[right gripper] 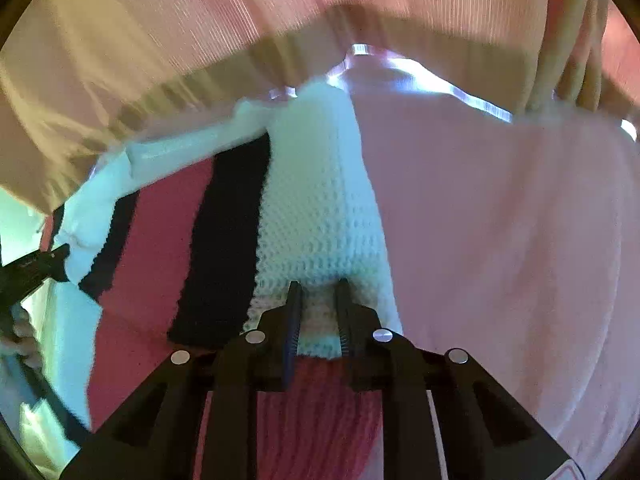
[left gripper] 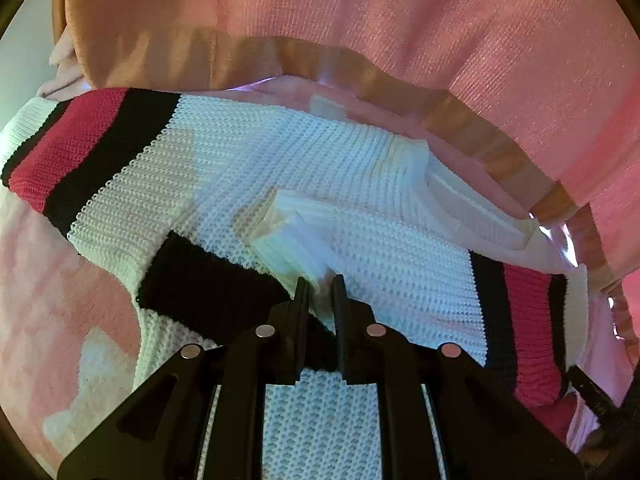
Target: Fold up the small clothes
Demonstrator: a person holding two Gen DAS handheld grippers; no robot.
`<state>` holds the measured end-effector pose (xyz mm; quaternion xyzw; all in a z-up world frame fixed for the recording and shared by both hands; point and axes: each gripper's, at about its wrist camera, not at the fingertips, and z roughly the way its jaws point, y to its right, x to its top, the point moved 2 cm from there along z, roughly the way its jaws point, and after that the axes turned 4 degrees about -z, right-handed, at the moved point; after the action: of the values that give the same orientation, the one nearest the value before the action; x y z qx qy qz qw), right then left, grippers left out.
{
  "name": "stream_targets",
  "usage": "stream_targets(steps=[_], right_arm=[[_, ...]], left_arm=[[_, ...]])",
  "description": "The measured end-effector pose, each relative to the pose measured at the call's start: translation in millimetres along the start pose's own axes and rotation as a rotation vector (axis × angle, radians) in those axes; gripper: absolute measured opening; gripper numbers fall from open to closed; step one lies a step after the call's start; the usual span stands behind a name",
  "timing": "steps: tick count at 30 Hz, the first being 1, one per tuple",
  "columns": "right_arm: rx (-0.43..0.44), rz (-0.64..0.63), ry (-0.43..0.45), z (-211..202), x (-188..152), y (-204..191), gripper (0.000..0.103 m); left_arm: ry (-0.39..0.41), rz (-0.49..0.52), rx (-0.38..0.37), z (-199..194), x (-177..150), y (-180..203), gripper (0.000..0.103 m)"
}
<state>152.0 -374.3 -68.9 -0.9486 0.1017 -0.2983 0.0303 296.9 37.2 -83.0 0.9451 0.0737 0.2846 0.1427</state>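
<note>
Left wrist view first: the left gripper (left gripper: 320,280) points down at a white knitted sweater (left gripper: 280,152) with black and red stripes, spread over a pink cloth (left gripper: 48,280), and its fingers are pinched tight on a folded white ribbed edge (left gripper: 288,232) of that sweater, just beside a black band (left gripper: 200,284). One striped sleeve (left gripper: 72,156) runs off to the left, another striped cuff (left gripper: 520,320) lies at the right. Behind the sweater, a person's pink ribbed top (left gripper: 440,20) fills the upper part. Right wrist view now, somewhat blurred: the right gripper (right gripper: 318,284) has its fingers clamped on the white knit part of the sweater (right gripper: 316,200), next to its black and red stripes (right gripper: 192,240). Pink cloth (right gripper: 500,240) spreads to the right. At the far left edge the other gripper (right gripper: 36,268) touches the sweater's white edge.
</note>
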Motion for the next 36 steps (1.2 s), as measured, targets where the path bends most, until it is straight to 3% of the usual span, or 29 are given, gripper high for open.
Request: stream_targets(steps=[2, 4, 7, 9, 11, 13, 16, 18, 19, 20, 21, 23, 26, 27, 28, 29, 30, 32, 34, 35, 36], right_arm=[[-0.036, -0.014, -0.004, -9.0, 5.9, -4.7, 0.015], [-0.005, 0.013, 0.029, -27.5, 6.0, -9.4, 0.023], [0.011, -0.024, 0.057, -51.8, 2.1, -30.8, 0.023], [0.027, -0.053, 0.074, -52.0, 2.5, -46.3, 0.023], [0.059, -0.053, 0.094, -45.6, 14.8, -52.1, 0.019], [0.034, -0.061, 0.125, -40.2, 35.0, -54.3, 0.016], [0.056, 0.005, 0.153, -27.9, 68.9, -54.4, 0.015], [-0.001, 0.016, 0.108, -1.6, 86.3, -46.2, 0.015], [-0.074, -0.011, 0.050, 21.1, 91.3, -38.5, 0.015], [-0.120, -0.023, 0.012, 34.7, 92.1, -31.0, 0.014], [-0.169, -0.015, -0.035, 52.9, 90.4, -12.9, 0.004], [-0.062, 0.063, 0.000, 52.6, 91.9, 7.8, 0.001], [0.018, 0.106, 0.017, 39.3, 93.7, 15.3, 0.010], [0.004, 0.089, 0.047, 31.2, 93.9, 14.9, 0.024], [-0.022, 0.081, 0.075, 24.4, 94.0, 16.2, 0.047], [-0.038, 0.081, 0.093, 20.8, 94.4, 17.9, 0.055], [-0.049, 0.077, 0.105, 19.5, 95.8, 20.1, 0.058], [-0.085, 0.077, 0.091, 28.3, 100.4, 25.0, 0.058], [-0.085, 0.088, 0.044, 43.8, 102.9, 28.2, 0.048], [-0.024, 0.091, 0.023, 51.4, 104.6, 28.9, 0.014], [-0.005, 0.092, 0.024, 52.4, 107.1, 30.2, 0.014]], left_arm=[[0.008, -0.031, -0.027, -5.9, 4.6, -6.0, 0.013], [0.036, -0.055, -0.045, -16.1, 11.1, -12.9, 0.013], [0.084, -0.075, -0.026, -33.4, 20.9, -25.4, 0.013], [0.077, -0.068, -0.044, -37.6, 21.9, -26.5, 0.013], [0.057, -0.071, -0.078, -35.4, 18.2, -19.6, 0.013], [0.036, -0.047, -0.089, -29.1, 14.5, -8.7, 0.013], [0.033, 0.007, -0.039, -6.8, 18.0, 10.2, 0.013], [-0.006, -0.010, -0.017, 13.4, 18.8, 10.1, 0.013], [-0.021, -0.018, -0.007, 23.7, 17.9, 7.7, 0.013], [0.000, -0.011, -0.009, 25.2, 18.1, 7.9, 0.013], [0.017, 0.015, 0.004, 26.5, 20.5, 10.6, 0.014], [0.017, 0.025, 0.014, 28.8, 26.0, 12.8, 0.014], [0.011, -0.011, -0.021, 28.8, 28.2, 9.1, 0.021], [0.008, -0.006, -0.025, 28.2, 28.3, 9.3, 0.025], [0.005, -0.004, -0.030, 27.4, 28.4, 9.8, 0.028], [0.001, -0.009, -0.042, 26.5, 28.6, 10.0, 0.034], [0.001, -0.014, -0.053, 25.5, 27.9, 10.0, 0.042], [0.004, -0.022, -0.066, 25.3, 27.2, 11.4, 0.045], [0.015, -0.005, -0.051, 26.5, 25.2, 13.8, 0.045], [0.020, 0.008, -0.045, 26.6, 24.0, 15.5, 0.045], [0.026, 0.027, -0.034, 27.0, 23.0, 17.1, 0.045]])
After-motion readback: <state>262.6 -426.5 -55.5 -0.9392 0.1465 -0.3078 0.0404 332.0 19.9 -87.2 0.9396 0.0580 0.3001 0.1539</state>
